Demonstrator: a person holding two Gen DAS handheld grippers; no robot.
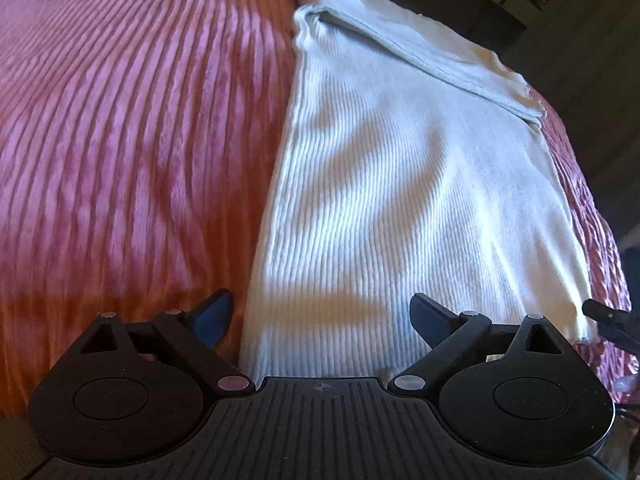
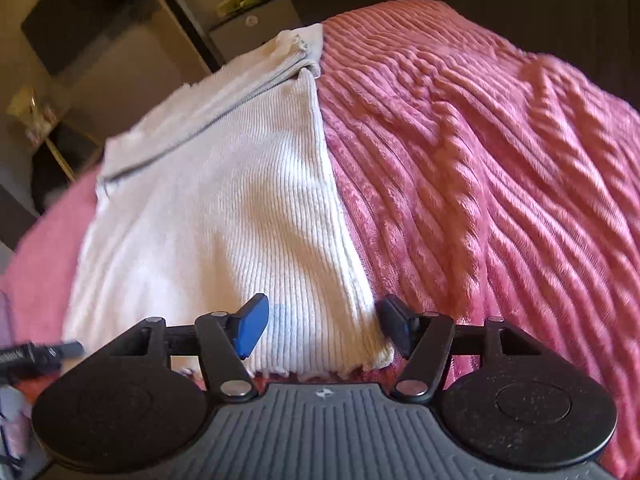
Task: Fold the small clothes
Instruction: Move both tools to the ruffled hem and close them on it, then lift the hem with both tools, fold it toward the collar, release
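A white ribbed garment [image 1: 400,200] lies flat on a pink ribbed blanket [image 1: 120,140], with a sleeve folded diagonally across its far end. My left gripper [image 1: 322,316] is open over the garment's near left edge, holding nothing. In the right wrist view the same garment [image 2: 216,216] lies on the blanket [image 2: 480,160]. My right gripper [image 2: 326,326] is open, its jaws straddling the garment's near right corner at the hem. The right gripper's tip [image 1: 608,318] shows at the left wrist view's right edge.
Dark furniture and shelves [image 2: 100,40] stand beyond the bed's far edge. The blanket spreads wide to the left of the garment in the left wrist view and to its right in the right wrist view.
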